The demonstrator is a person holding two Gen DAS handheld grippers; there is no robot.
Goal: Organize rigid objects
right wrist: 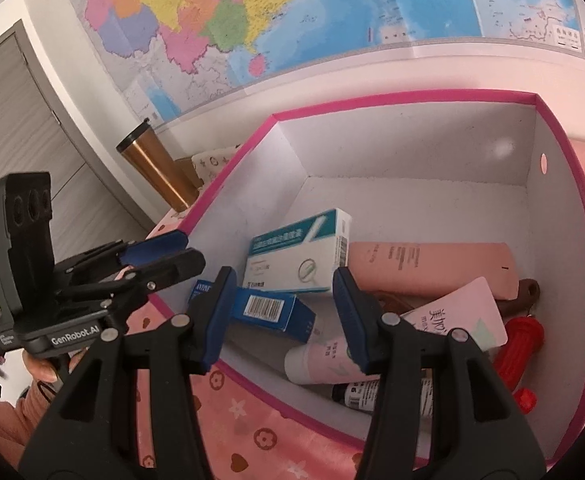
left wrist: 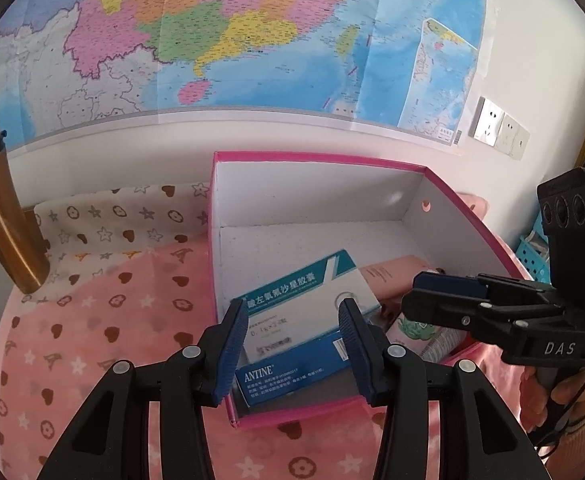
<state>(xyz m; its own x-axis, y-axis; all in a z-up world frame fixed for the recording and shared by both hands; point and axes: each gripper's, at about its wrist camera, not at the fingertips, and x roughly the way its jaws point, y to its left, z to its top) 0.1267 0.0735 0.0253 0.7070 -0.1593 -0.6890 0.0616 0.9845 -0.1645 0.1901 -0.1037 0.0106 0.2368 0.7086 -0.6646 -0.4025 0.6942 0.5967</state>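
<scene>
A pink-rimmed white box [left wrist: 316, 184] [right wrist: 412, 136] stands on a pink patterned cloth. Inside lie a white and teal medicine carton [left wrist: 312, 296] [right wrist: 296, 256], a blue carton [left wrist: 292, 372] [right wrist: 268, 310], a long pink tube [right wrist: 428, 266], a white and pink tube [right wrist: 324, 362], a pink card [right wrist: 460, 312], red cord [right wrist: 520, 340] and a dark bottle [right wrist: 356, 394]. My left gripper [left wrist: 294, 348] is open and empty over the box's near rim. My right gripper [right wrist: 282, 316] is open and empty above the cartons; it also shows in the left wrist view [left wrist: 444, 296].
A gold and black tumbler [left wrist: 0, 220] [right wrist: 156, 168] stands left of the box by the wall. A map [left wrist: 212, 32] hangs on the wall behind. A wall socket [left wrist: 496, 126] and a blue basket [left wrist: 536, 256] are at the right. A grey door [right wrist: 24, 136] is at far left.
</scene>
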